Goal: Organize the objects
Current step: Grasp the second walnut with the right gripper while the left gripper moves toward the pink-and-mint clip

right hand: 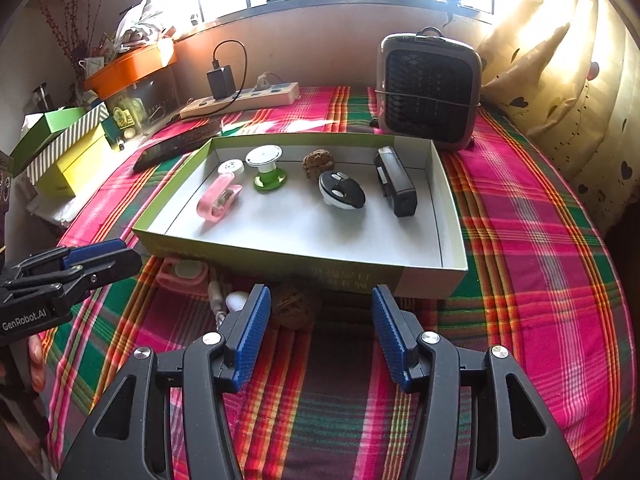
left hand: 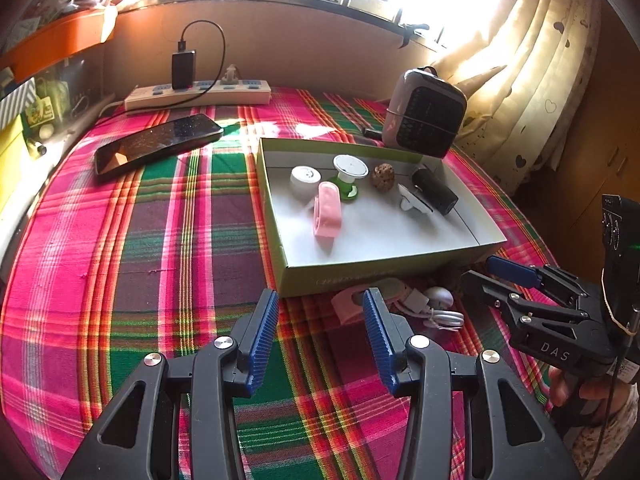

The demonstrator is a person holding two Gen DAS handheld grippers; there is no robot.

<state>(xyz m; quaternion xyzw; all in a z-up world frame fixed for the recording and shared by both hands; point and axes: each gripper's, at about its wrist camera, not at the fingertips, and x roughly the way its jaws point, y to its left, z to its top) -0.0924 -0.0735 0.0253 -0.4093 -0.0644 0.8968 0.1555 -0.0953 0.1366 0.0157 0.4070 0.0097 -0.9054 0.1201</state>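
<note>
A shallow green box with a white floor (left hand: 400, 252) (right hand: 452, 216) lies on the plaid cloth. It holds a pink clip (left hand: 329, 216) (right hand: 218, 200), a white cap (left hand: 305, 182), a green-and-white spool (right hand: 266, 168), a walnut (right hand: 318, 163), a black-and-white disc (right hand: 342, 192) and a black block (right hand: 396, 184). Before the box lie a second pink clip (left hand: 360, 300) (right hand: 182, 274), a white cable (left hand: 438, 312) and a walnut (right hand: 298, 302). My left gripper (left hand: 320, 336) is open and empty before that clip. My right gripper (right hand: 318, 336) is open and empty, the walnut just ahead of it.
A phone (left hand: 156, 144), a power strip with a charger (left hand: 200, 94) (right hand: 240, 100) and a small heater (left hand: 424, 120) (right hand: 430, 88) stand behind the box. Boxes (right hand: 64, 148) and an orange tray are at the left. A curtain (right hand: 560, 80) hangs at the right.
</note>
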